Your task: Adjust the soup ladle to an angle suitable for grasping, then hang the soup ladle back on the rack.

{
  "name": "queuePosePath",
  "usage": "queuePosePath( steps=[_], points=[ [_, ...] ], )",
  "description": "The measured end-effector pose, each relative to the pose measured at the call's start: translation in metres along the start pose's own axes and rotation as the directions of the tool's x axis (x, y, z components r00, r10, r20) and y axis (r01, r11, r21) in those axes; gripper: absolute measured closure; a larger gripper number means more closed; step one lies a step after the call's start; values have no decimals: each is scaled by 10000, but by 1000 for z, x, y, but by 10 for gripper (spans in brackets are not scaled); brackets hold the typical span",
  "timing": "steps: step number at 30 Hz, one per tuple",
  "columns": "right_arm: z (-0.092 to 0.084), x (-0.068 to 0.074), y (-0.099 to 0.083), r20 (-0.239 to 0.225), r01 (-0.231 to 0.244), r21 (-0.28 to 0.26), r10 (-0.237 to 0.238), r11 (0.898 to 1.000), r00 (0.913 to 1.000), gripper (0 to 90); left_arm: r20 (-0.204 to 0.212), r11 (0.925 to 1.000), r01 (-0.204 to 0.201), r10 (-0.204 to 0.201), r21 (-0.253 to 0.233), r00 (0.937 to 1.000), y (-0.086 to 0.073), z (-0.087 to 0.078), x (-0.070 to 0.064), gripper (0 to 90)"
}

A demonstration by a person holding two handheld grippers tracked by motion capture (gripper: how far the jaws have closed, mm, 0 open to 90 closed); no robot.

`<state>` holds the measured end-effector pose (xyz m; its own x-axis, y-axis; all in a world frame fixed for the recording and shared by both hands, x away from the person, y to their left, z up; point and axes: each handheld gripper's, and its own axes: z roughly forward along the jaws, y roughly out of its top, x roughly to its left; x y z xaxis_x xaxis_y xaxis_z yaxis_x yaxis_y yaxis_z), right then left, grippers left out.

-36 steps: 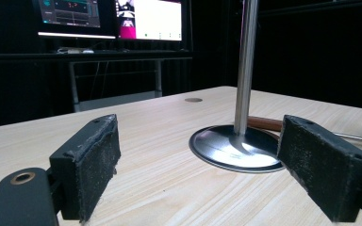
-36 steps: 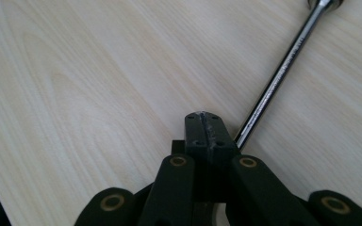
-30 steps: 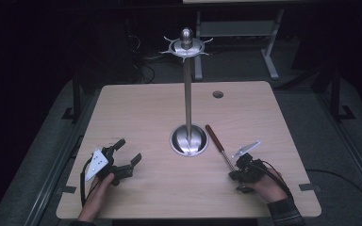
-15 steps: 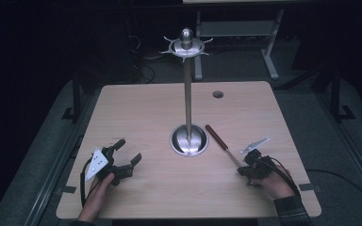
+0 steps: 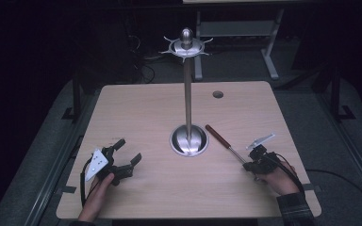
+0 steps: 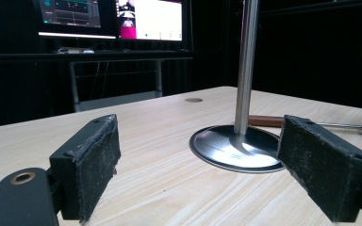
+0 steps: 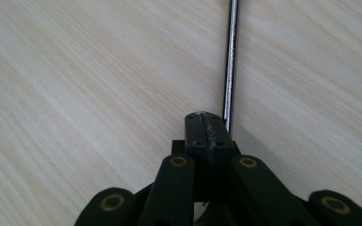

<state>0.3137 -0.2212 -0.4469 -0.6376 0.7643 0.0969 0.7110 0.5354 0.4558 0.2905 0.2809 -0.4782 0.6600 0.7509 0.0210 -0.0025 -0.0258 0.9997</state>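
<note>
A light wooden desk [image 5: 160,108] stands in a dark room, with a round cable hole [image 5: 218,94] behind and to the right of the metal stand [image 5: 187,94]. The stand rises from a round shiny base [image 5: 189,140] near the middle of the desk. Just right of the base lies a tool with a brown wooden handle [image 5: 218,135] and a thin steel shaft [image 7: 230,61]. The right claw [image 5: 251,164] sits at the shaft's near end, its jaws pressed together beside the shaft, nothing between them. The left claw [image 5: 127,157] rests left of the base, jaws spread wide and empty. Behind the desk, lit monitors [image 6: 111,18] stand on another table.
</note>
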Motion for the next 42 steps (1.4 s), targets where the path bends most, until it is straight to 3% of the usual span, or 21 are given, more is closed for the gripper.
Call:
queuePosePath(
  steps=[5, 16, 28, 42],
  points=[
    [-1, -4, 0, 143, -57, -1, 57, 10000, 9999, 896, -8, 10000, 1, -1, 19, 10000, 0, 0, 0, 131],
    [-10, -9, 5, -247, -252, -640, 236, 9976, 9994, 891, -41, 10000, -8, 8, 15, 10000, 0, 0, 0, 131],
    [-15, -14, 27, -173, -395, -1133, 378, 9928, 9991, 707, -40, 10000, 5, -5, 18, 10000, 0, 0, 0, 131],
    [-3, -14, 61, -292, -318, -469, 304, 9984, 9991, 576, -61, 9999, 149, -150, -35, 9999, 0, 0, -1, 131]
  ],
)
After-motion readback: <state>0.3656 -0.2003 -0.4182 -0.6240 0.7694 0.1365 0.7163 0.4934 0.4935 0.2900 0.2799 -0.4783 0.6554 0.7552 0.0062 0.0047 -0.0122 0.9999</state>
